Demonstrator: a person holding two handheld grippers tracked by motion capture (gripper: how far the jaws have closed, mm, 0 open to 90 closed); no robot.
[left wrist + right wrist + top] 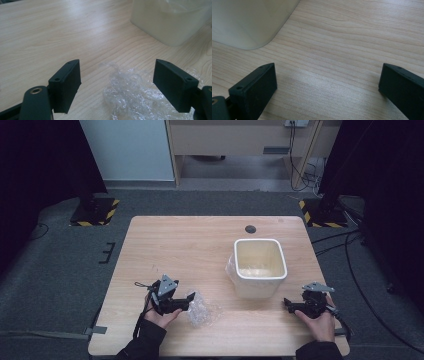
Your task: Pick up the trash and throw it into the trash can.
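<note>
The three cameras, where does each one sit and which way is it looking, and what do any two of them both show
High view: above the person's side, facing forward and down on the table; forearms, both hands, left gripper, right gripper.
Left gripper view: rides the left gripper, facing crumpled plastic; open jaws.
Right gripper view: rides the right gripper, facing bare wood; open jaws.
Shared: the white bin.

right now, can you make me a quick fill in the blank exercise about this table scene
1. The crumpled clear plastic lies in front of the ____ gripper.
2. The jaws of the right gripper stand ____, with bare table between them.
3. The white bin stands ____ on the wooden table.

Missing words: left; open; upright
</note>
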